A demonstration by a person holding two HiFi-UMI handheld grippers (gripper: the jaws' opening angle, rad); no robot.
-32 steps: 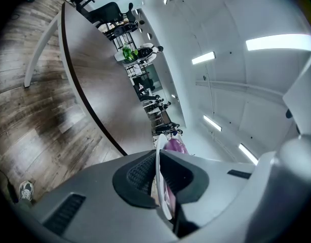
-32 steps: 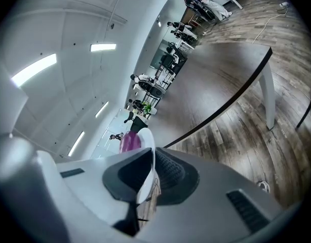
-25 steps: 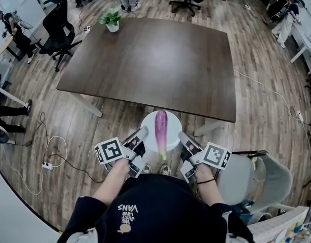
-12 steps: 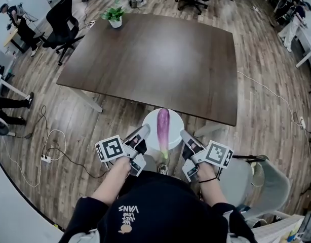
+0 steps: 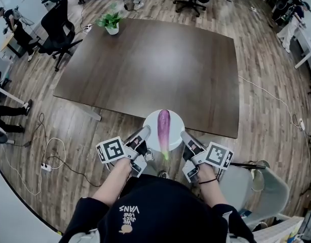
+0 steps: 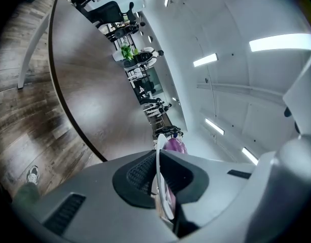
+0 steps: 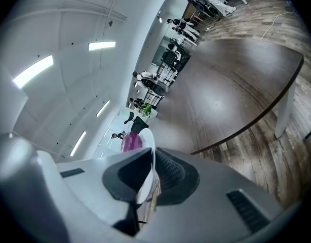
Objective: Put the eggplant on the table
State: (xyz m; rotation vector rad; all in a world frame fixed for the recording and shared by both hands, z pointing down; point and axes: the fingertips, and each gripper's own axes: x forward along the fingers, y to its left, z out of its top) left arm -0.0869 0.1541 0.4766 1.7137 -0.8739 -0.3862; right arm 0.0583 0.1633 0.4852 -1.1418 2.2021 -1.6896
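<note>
Clamping the plate [image 5: 152, 121] by opposite rims, left tongs [image 5: 144, 131] and right tongs [image 5: 184, 134] alike, holds eggplant [image 5: 164, 126] midway, lengthwise toward desk [image 5: 155, 65] just ahead.

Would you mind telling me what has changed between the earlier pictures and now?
The plate carrying the eggplant has moved slightly forward and now overlaps the near edge of the table more. Nothing was grasped or released: the left gripper and right gripper stay shut on the plate's rim, and the eggplant lies on it as before.
</note>
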